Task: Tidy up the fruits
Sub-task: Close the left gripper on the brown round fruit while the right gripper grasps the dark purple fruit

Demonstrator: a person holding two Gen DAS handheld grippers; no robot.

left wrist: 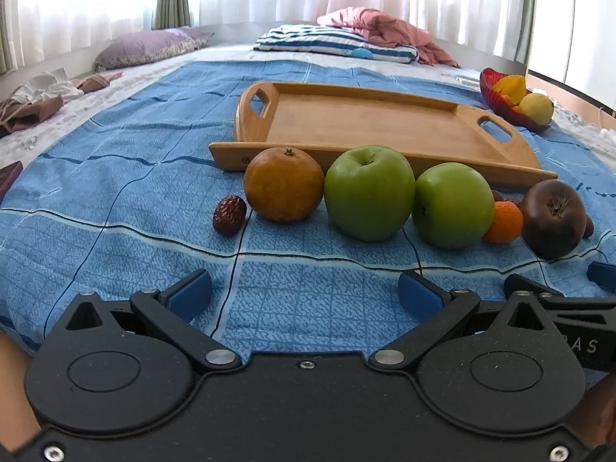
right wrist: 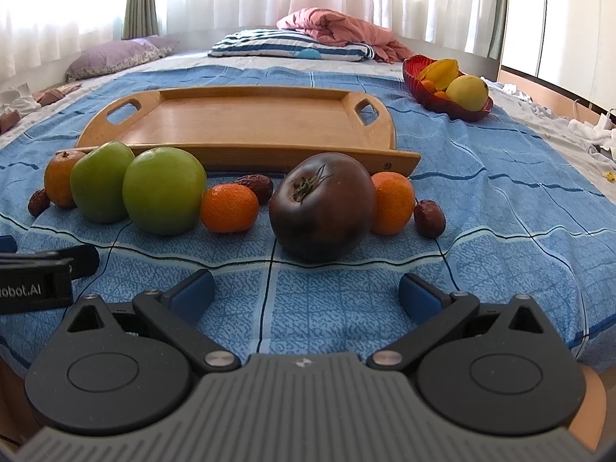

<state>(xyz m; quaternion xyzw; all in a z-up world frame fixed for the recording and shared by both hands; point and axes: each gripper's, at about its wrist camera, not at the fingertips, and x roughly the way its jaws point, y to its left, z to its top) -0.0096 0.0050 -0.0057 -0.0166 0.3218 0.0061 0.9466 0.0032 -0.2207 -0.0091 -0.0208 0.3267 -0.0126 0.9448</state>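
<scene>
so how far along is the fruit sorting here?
Barely started, by the look of it. Done: nothing on the wooden tray, which sits bare; the red bowl already holds some fruit. In hand: nothing, the left gripper and right gripper are both open over the cloth. Left: the row before the tray, including two green apples, the dark tomato, small oranges and dates.

Two green apples (right wrist: 163, 190), three oranges (right wrist: 229, 208), three red dates (right wrist: 429, 217), one dark tomato (right wrist: 321, 206), one wooden tray (right wrist: 246, 119).
</scene>
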